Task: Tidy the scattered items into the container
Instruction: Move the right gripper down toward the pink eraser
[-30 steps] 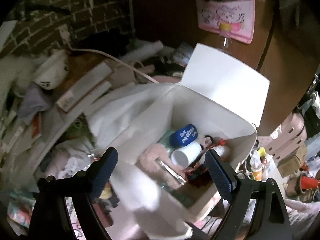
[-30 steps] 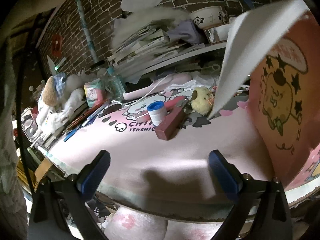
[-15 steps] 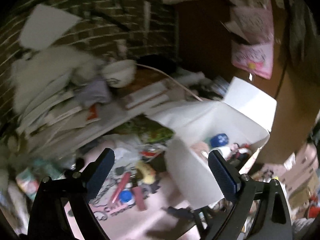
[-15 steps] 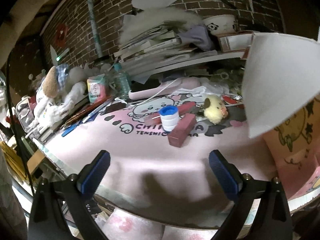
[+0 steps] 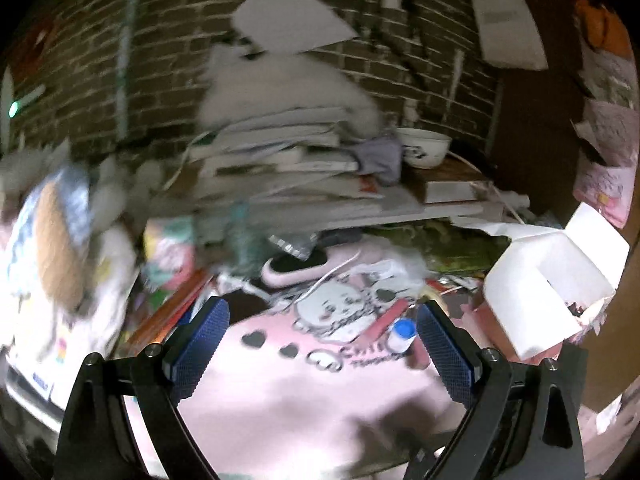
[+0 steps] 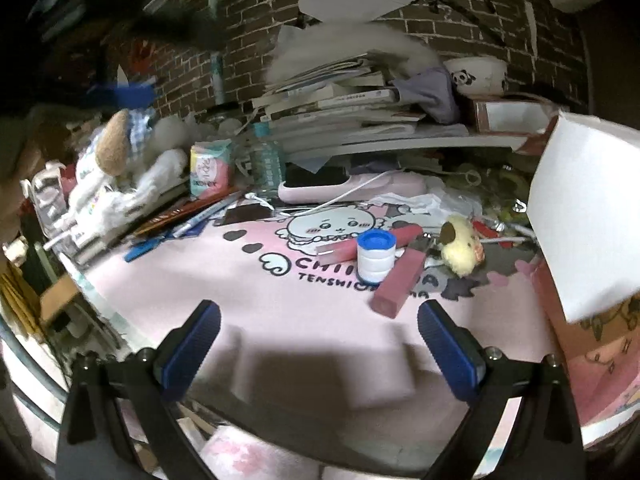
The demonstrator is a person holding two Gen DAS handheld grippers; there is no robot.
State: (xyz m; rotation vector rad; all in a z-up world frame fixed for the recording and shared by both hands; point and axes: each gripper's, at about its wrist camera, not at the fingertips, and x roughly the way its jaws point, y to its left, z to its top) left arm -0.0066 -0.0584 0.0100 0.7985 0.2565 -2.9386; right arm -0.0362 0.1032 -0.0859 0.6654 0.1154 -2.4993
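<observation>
A white-lined pink box (image 6: 592, 224) with open flaps stands at the right of the pink desk mat (image 6: 312, 300); it also shows in the left wrist view (image 5: 544, 292). On the mat lie a white jar with a blue lid (image 6: 376, 255), a pink bar (image 6: 398, 285), a pink tube (image 6: 352, 247) and a small yellow plush (image 6: 462, 246). The jar (image 5: 401, 334) also shows in the blurred left wrist view. My left gripper (image 5: 322, 352) is open and empty above the mat. My right gripper (image 6: 320, 352) is open and empty, nearer than the items.
A stack of books (image 6: 340, 104) with a panda bowl (image 6: 476, 74) sits on a shelf at the back. A water bottle (image 6: 266, 160), a tissue pack (image 6: 210, 168), a plush dog (image 6: 116, 160) and pens (image 6: 192, 216) crowd the left. A pink holder (image 6: 352, 188) with a cable lies behind the mat.
My left gripper has swung away from above the box to the left and now faces the mat and back wall. My right gripper has drawn back and turned slightly left.
</observation>
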